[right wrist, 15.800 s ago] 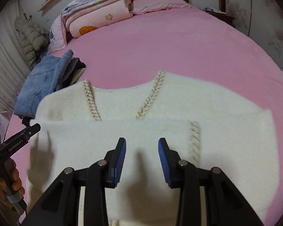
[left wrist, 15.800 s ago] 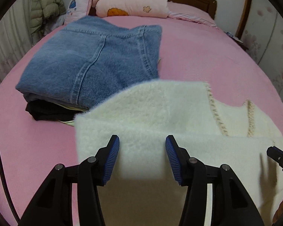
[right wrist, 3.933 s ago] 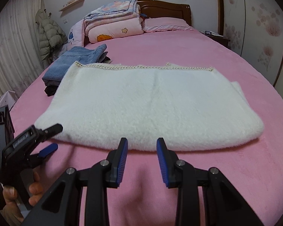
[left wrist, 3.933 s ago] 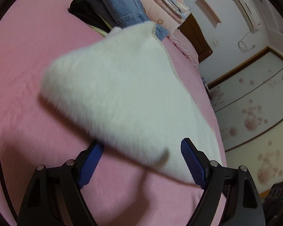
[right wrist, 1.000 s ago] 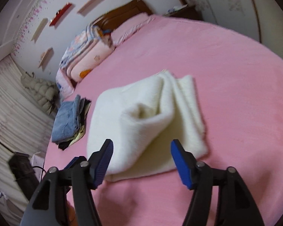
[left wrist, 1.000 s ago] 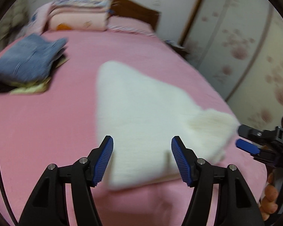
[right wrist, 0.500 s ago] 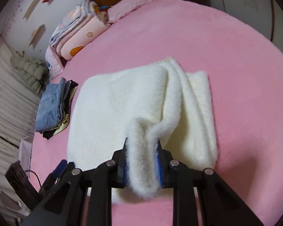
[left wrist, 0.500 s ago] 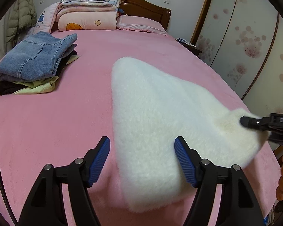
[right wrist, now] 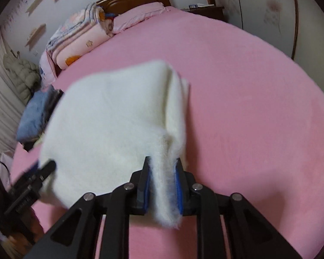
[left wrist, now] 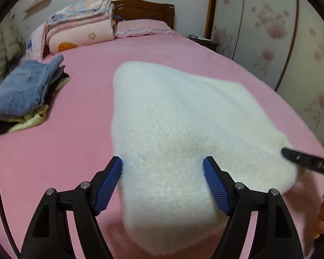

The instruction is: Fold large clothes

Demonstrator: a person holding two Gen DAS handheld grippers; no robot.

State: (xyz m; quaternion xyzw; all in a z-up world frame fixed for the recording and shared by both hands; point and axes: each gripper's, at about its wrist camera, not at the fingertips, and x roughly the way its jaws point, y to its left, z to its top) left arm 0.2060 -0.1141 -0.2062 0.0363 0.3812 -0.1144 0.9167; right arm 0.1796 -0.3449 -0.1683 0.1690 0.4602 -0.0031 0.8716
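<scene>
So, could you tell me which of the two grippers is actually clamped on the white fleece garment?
The right gripper: its jaws pinch a folded edge of the white fleece garment. The left gripper has wide-open jaws with the fleece between them, unpressed.

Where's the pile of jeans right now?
In the left wrist view, the jeans sit at the bed's left edge, left of the white sweater.

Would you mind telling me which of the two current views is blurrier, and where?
Right wrist view: the white garment and the folded jeans are smeared by motion. Left wrist view: mostly sharp, only the jeans at the left edge soften; fisheye bends the bed in both.
</scene>
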